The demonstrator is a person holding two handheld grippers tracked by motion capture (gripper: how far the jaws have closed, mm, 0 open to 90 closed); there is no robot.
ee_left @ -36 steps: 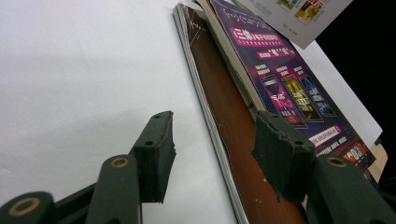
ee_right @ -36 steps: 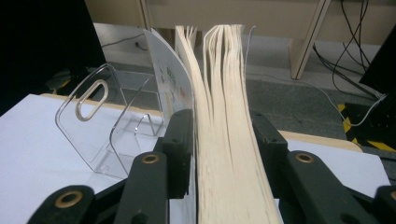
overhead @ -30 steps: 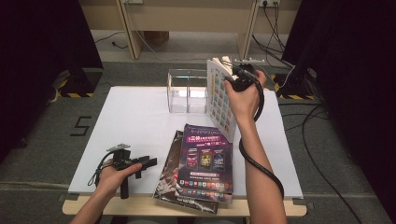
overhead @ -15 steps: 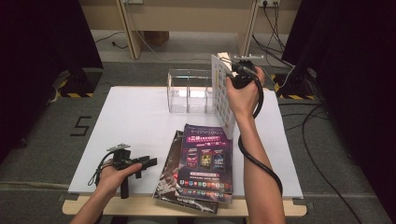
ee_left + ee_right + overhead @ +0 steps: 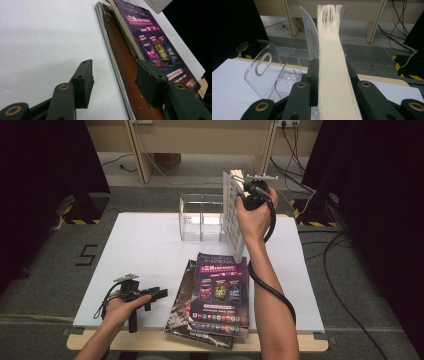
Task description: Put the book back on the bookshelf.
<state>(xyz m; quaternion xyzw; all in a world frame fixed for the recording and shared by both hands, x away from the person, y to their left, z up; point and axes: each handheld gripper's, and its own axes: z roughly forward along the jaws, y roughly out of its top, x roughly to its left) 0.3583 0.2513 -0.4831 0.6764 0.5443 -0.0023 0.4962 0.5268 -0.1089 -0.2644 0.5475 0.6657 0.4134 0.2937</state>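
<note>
My right gripper (image 5: 248, 190) is shut on the top edge of a thick magazine (image 5: 231, 215) and holds it upright above the right end of a clear acrylic rack (image 5: 200, 217). Its jaws have just closed in with the magazine between them. In the right gripper view the pale page block (image 5: 332, 50) runs up between the jaws of my right gripper (image 5: 332, 72), with the rack (image 5: 269, 72) to its left. My left gripper (image 5: 159, 295) rests open on the white table (image 5: 145, 245). In the left gripper view that gripper (image 5: 113, 77) faces the edge of a magazine stack (image 5: 150, 42).
The stack of magazines (image 5: 219, 292) lies at the table's front, purple cover on top, just right of my left gripper. Wooden legs and cables (image 5: 295, 150) stand on the floor behind the table. Dark curtains hang on both sides.
The right hand has shifted slightly and the held magazine now stands more edge-on above the rack. The left hand and its gripper have not moved.
</note>
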